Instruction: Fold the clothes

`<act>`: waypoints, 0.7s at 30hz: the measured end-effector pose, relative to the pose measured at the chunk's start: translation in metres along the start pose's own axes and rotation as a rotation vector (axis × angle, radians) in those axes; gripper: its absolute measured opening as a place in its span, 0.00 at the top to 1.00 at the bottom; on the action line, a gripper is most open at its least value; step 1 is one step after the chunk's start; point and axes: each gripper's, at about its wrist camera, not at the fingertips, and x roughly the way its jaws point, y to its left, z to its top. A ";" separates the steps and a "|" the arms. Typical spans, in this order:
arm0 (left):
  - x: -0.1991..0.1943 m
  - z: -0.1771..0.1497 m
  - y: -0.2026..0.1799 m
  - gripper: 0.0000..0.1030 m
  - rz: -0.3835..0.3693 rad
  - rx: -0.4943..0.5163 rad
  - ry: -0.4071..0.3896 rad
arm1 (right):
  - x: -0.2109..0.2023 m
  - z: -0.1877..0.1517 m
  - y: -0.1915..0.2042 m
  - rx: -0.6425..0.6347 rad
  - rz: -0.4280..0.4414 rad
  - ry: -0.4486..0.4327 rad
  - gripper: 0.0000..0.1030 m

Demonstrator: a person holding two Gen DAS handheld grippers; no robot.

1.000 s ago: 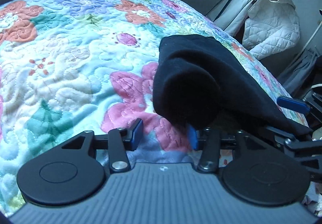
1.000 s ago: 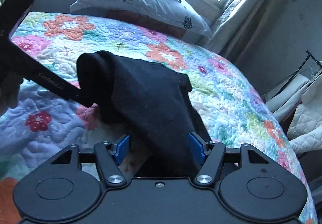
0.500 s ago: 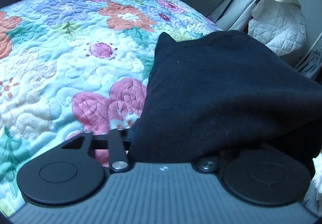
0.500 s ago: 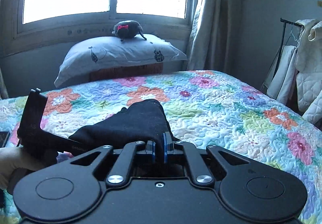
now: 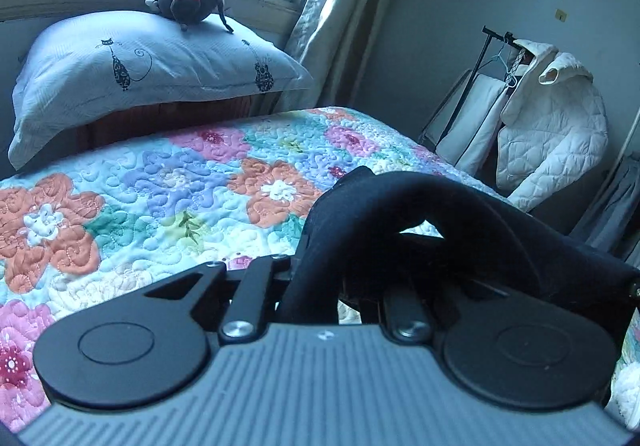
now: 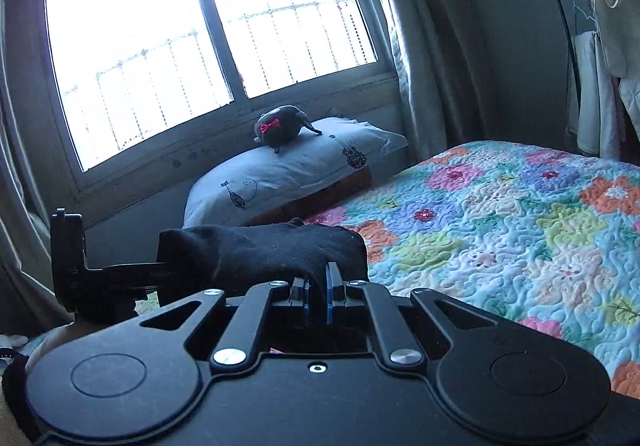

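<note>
Right wrist: right gripper (image 6: 317, 296) pinches black garment (image 6: 264, 252) above quilt (image 6: 520, 230).

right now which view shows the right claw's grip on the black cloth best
The right wrist view: the right claw pinches the black cloth between blue pads. The left wrist view shows the cloth draped, not that grip.

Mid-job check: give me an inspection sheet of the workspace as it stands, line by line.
Surface: floral quilt on a bed, mostly bare.
Job's things: black garment lifted, stretched between both grippers.
Clutter: cat-print pillow with a plush toy on it at the head of the bed.
Grippers: right gripper shut on the garment; left gripper draped in cloth, fingertips hidden.
Cables: nothing seen.
Surroundings: window, curtain, rack with a white quilted jacket.
</note>
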 end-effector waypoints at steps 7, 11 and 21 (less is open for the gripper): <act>-0.012 -0.019 0.028 0.87 0.001 -0.055 0.019 | -0.001 -0.001 0.017 -0.051 0.009 0.064 0.92; -0.029 -0.015 0.031 0.87 -0.019 -0.057 -0.066 | 0.003 0.028 0.019 -0.088 0.004 0.080 0.92; 0.012 -0.028 0.053 0.87 -0.048 -0.087 0.034 | 0.032 0.014 0.000 0.005 0.009 0.220 0.92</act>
